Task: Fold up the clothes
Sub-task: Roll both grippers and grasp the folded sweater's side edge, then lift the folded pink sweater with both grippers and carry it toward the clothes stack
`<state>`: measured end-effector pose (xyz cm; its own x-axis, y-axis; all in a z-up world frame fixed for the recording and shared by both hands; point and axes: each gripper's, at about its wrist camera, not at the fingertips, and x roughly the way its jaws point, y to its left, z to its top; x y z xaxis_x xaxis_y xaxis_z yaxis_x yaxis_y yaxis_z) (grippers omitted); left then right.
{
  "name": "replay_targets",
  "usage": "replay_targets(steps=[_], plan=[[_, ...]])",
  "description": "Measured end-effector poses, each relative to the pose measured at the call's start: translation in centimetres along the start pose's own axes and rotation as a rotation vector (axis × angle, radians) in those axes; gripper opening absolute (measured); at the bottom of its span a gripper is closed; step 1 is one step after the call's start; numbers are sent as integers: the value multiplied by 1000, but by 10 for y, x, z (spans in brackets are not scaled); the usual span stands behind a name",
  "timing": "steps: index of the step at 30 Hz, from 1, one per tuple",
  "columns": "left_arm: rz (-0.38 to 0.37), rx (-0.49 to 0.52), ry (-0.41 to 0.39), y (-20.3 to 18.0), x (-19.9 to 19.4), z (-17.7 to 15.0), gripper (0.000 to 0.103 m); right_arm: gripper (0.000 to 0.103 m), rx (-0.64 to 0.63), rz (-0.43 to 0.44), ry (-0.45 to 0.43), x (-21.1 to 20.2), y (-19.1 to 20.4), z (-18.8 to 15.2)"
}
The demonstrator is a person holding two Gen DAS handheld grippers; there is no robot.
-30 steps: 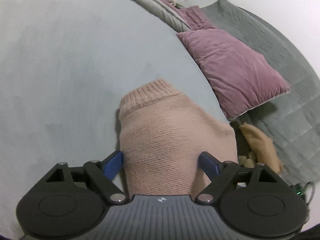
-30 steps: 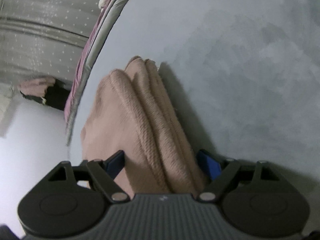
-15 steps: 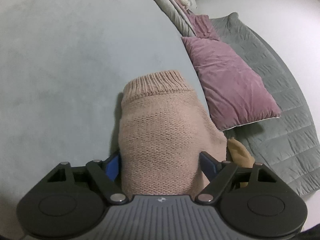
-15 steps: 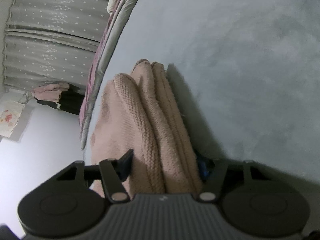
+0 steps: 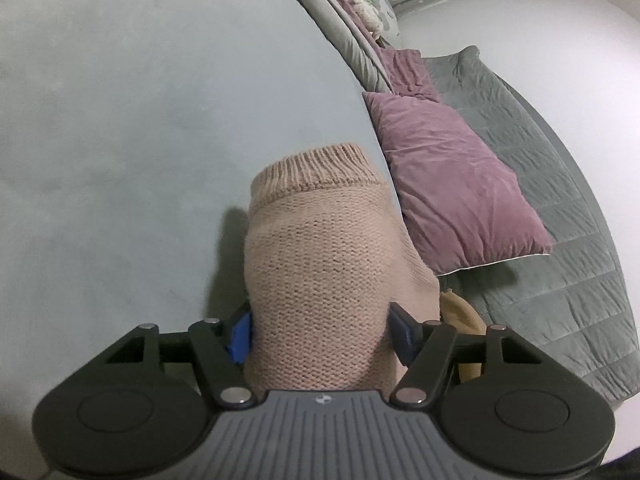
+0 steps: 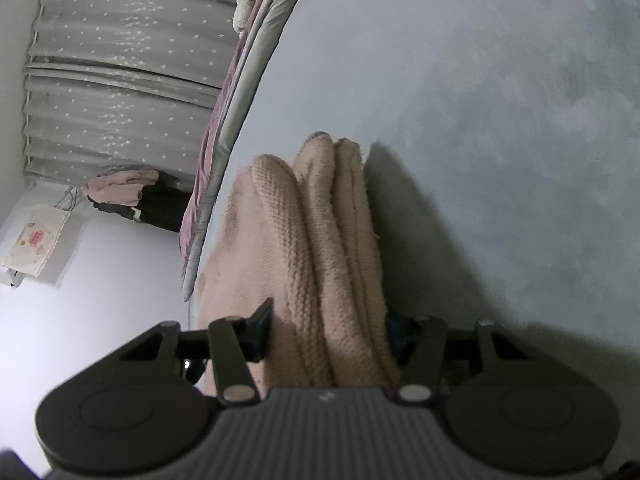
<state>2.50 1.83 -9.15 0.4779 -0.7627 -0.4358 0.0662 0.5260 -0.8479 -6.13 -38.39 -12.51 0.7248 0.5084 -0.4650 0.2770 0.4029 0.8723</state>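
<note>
My left claw (image 5: 320, 334): pinching pink knit sweater (image 5: 320, 264), ribbed hem forward | my right claw (image 6: 330, 334): clamped on its stacked folds (image 6: 320, 240) | sweater raised over grey bed (image 5: 140, 120); purple pillow (image 5: 452, 184) beside.

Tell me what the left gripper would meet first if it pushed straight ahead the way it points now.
The pink knit sweater already bunched between the left gripper fingers; beyond its ribbed edge lies the grey-blue bed surface. Depth past the cloth is unclear.

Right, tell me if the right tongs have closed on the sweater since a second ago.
Yes. The right tongs have narrowed: their fingers now press the pink sweater from both sides, where gaps showed before. Against the curtain, the view has also swung.
</note>
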Motion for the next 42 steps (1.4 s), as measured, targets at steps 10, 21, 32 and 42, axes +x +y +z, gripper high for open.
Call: replay_targets(steps=[10,21,32,42], plan=[[-3,34,-12,-44,-4,1,64,50,-6,22,-11,-34,15,6],[-23,76,-14,-102,4,4,64,50,-14,39,-53,-83,41,29],[-64,119,16,-159,25,-10,64,50,-30,38,-131,-149,50,60],[-125,152,58,-220,66,-22,64,50,-32,15,-224,-218,56,99]])
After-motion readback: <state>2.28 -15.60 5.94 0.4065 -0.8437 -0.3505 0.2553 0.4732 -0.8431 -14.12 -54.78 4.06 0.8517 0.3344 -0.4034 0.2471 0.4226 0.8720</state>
